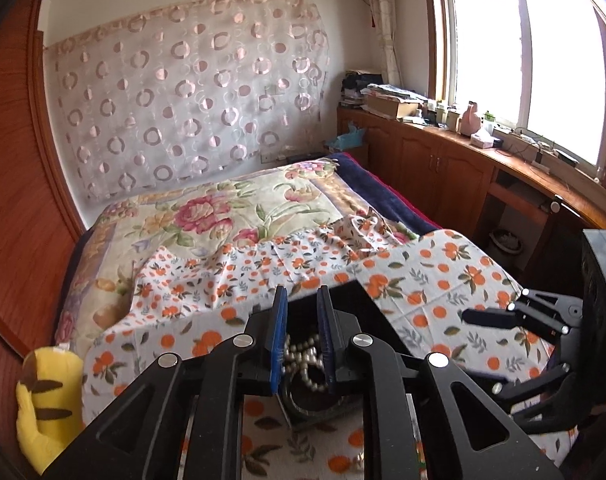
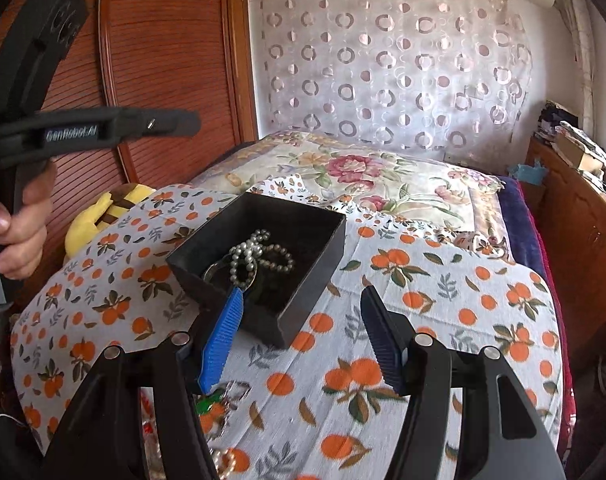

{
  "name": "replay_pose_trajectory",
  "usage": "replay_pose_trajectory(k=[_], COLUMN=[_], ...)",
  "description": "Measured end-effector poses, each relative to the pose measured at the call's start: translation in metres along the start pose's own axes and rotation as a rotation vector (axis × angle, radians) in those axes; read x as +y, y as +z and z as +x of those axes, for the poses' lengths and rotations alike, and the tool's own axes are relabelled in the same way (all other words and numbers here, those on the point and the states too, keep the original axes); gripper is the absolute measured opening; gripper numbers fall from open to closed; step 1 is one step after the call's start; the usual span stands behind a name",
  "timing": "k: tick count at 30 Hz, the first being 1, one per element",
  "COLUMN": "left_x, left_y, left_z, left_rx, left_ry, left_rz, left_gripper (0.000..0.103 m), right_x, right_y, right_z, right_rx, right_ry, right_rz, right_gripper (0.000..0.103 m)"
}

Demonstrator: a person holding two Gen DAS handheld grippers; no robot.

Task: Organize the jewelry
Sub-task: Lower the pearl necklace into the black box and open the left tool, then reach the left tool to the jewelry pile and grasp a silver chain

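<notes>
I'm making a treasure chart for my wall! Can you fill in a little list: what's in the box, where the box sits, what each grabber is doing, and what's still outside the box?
box: black box, open, no lid in view
inside: pearl necklace and a silver ring
box sits on: orange-print cloth over the bed
left gripper: above the box, jaws narrowly apart, nothing pinched
right gripper: open, empty, beside the box
outside the box: more jewelry on the cloth, partly hidden
nearby: yellow plush toy
</notes>
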State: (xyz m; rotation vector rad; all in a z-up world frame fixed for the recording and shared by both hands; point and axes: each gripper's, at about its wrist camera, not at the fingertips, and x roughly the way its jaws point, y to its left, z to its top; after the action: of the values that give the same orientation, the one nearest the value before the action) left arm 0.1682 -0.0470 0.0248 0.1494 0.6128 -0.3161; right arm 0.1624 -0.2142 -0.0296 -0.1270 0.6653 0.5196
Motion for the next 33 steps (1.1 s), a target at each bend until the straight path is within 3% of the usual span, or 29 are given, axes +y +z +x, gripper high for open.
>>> replay_pose_trajectory(k=[10, 16, 24, 33], left_x=[-0.002, -0.003, -0.026, -0.058], left_y=[-0.065, -0.098, -0.137, -0.153], left_z=[-0.029, -0.043, -0.045, -0.040], left_rx=[0.030, 0.045, 0.105, 0.142], left_ry=[-0.008, -0.019, -0.086, -0.146], left_rz=[-0.040, -0.067, -0.070, -0.042], left_gripper=[0.026, 0.047, 0.049, 0.049], right_x=[0.021, 0.032, 0.025, 0.005], right_y=[-0.042, -0.070, -0.103, -0.122], right_z=[-0.027, -0.033, -0.041, -0.044], right_rx=[0.032, 0.063, 0.103, 0.133], right_ry=[0.008, 0.016, -0.014, -0.091], right_rz=[0.024, 0.032, 0.077, 0.095], right_gripper=[0.063, 0.063, 0.060, 0.059])
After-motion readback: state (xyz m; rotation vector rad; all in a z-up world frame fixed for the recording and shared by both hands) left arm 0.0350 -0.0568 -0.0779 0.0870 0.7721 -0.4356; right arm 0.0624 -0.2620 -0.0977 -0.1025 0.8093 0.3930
